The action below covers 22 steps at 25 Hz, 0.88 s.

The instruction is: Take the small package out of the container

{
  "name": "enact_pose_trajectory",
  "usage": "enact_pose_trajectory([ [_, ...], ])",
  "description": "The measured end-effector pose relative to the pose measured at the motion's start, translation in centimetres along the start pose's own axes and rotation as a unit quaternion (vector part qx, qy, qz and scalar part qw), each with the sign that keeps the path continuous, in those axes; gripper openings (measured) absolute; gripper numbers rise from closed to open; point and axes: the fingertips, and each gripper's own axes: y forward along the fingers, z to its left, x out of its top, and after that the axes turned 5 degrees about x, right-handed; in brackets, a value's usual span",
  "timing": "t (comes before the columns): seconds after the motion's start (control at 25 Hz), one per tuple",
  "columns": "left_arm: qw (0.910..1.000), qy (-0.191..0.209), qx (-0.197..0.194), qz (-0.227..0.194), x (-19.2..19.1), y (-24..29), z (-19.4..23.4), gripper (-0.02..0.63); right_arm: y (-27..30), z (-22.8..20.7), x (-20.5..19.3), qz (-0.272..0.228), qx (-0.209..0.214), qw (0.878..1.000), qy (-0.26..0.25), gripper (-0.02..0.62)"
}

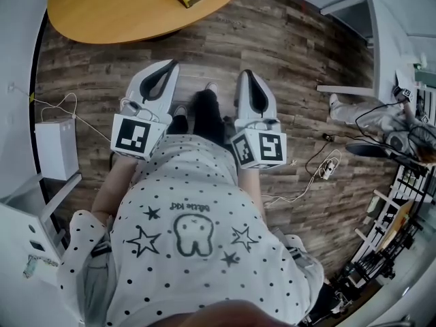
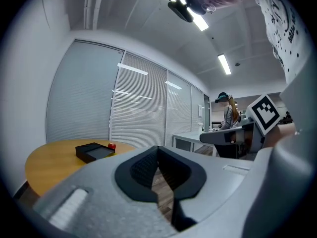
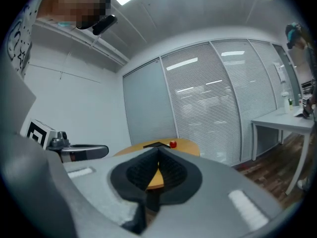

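Left claw (image 2: 157,150) and right claw (image 3: 157,152) are sitting closed and empty, well apart from the container (image 2: 94,151) toward the worktop's (image 2: 49,165) far edge. Advising opening 1 claw before reaching in.

L tongs (image 1: 169,67) and R tongs (image 1: 246,75) are held side by side out front, pointed fwd, approx. level; both pairs of jaws are pressed together, nothing between.

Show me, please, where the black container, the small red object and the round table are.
black container (image 2: 94,151): left gripper view, its middle.
small red object (image 2: 112,146): left gripper view, its middle.
round table (image 2: 49,163): left gripper view, bare top.
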Motion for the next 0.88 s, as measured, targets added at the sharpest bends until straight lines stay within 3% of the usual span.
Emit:
enact_pose_trajectory([
  [0.44, 0.9985, 0.008, 0.053, 0.013, 1.1, 7.1, 1.5, 0.003, 5.8, -7.1, 1.2, 0.018, 0.028, 0.999, 0.008, 0.005],
  [0.88, 0.9955, 0.01, 0.095, 0.003, 2.7, 16.1, -0.3, 0.003, 10.9, -16.4, 4.1, 0.014, 0.064, 0.998, 0.005, 0.005],
])
